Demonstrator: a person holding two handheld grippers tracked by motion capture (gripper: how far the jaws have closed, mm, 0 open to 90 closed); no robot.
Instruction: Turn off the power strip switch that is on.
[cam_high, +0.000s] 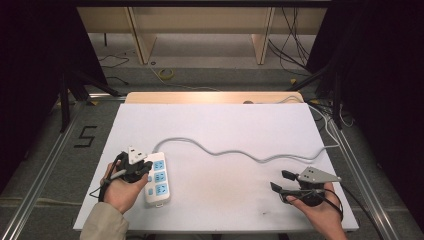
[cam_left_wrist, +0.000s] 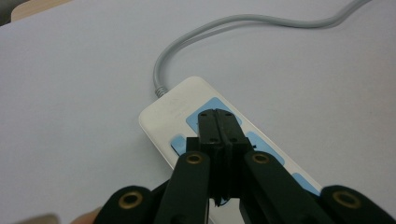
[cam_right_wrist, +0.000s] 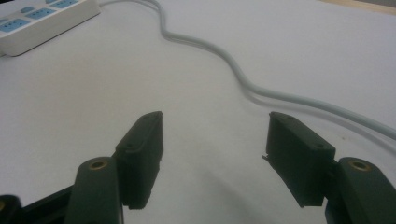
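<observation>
A: What is the left hand-held gripper (cam_left_wrist: 218, 122) doing?

B: Its two black jaws are pressed together with nothing pinched between them. The closed tips sit directly over the white power strip (cam_left_wrist: 187, 100), above the blue socket panel nearest the cord end. Whether they actually touch the panel, I cannot tell.

A: So where does the strip lie in relation to that hand-held gripper?

B: Right under and just ahead of it, flat on the white desk (cam_high: 225, 125). In the high view the power strip (cam_high: 158, 180) runs alongside the left hand-held gripper (cam_high: 134, 166), just to its right. Its grey cord (cam_high: 235, 152) leaves the far end and snakes across the desk, passing beyond the right hand-held gripper (cam_high: 281, 181).

A: And that one?

B: Its jaws are spread wide with bare desk between them. It is well apart from the strip, which lies far off to its left; the cord (cam_right_wrist: 243, 81) passes ahead of its tips (cam_right_wrist: 215, 140).
</observation>
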